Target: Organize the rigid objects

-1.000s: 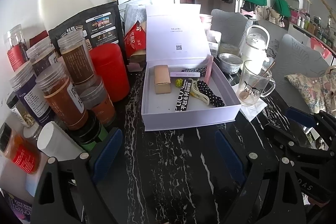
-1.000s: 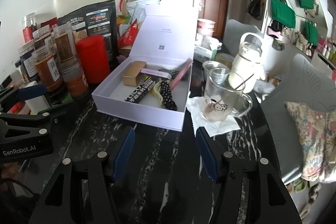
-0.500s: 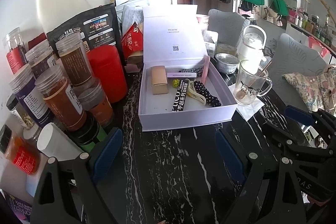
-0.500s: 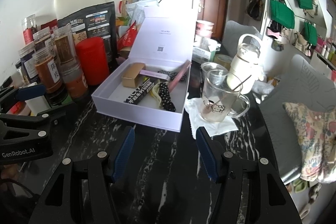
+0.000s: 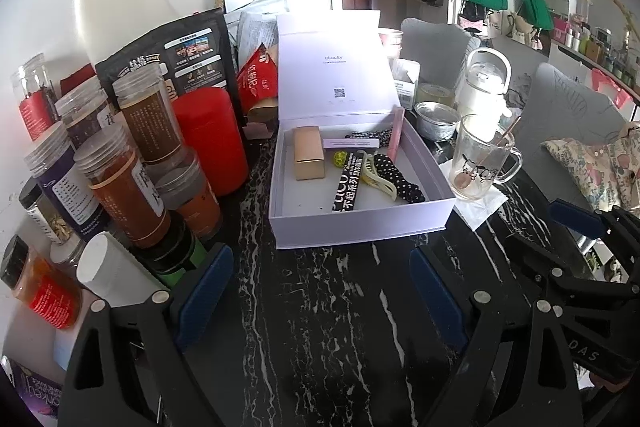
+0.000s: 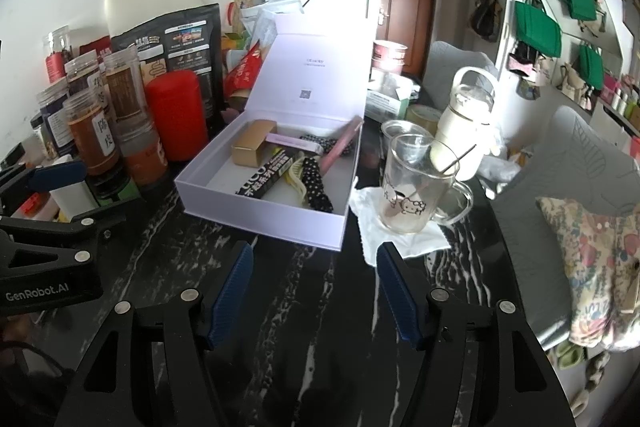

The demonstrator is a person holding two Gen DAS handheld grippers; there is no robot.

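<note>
Left wrist view: the left gripper (image 5: pixel 320 291) hovers over the black marble table (image 5: pixel 320 307), jaws spread wide w/ nothing between them. Just beyond, at 12 o'clock, sits the white box (image 5: pixel 356 223), lid standing up at the back. Inside lie a gold carton (image 5: pixel 307 153), a black labelled strip (image 5: pixel 348 183), a cream hair clip (image 5: pixel 378 177), a dotted black hair band (image 5: pixel 398 175) and a pink stick (image 5: pixel 395 133) leaning on the 3 o'clock wall. At 9 o'clock stand spice jars (image 5: pixel 120 183) and a red canister (image 5: pixel 212 143). At 3 o'clock is a glass mug (image 5: pixel 478 159) on a napkin; the right gripper shows at the 4 o'clock edge.

Right wrist view: the right gripper (image 6: pixel 314 291) is over the table (image 6: pixel 312 307) too, jaws opening, nothing between them. The box (image 6: pixel 260 211) lies at 11 o'clock, the mug (image 6: pixel 416 187) at 1 o'clock, just beside the box. The left gripper (image 6: pixel 48 195) is at 9 o'clock.
</note>
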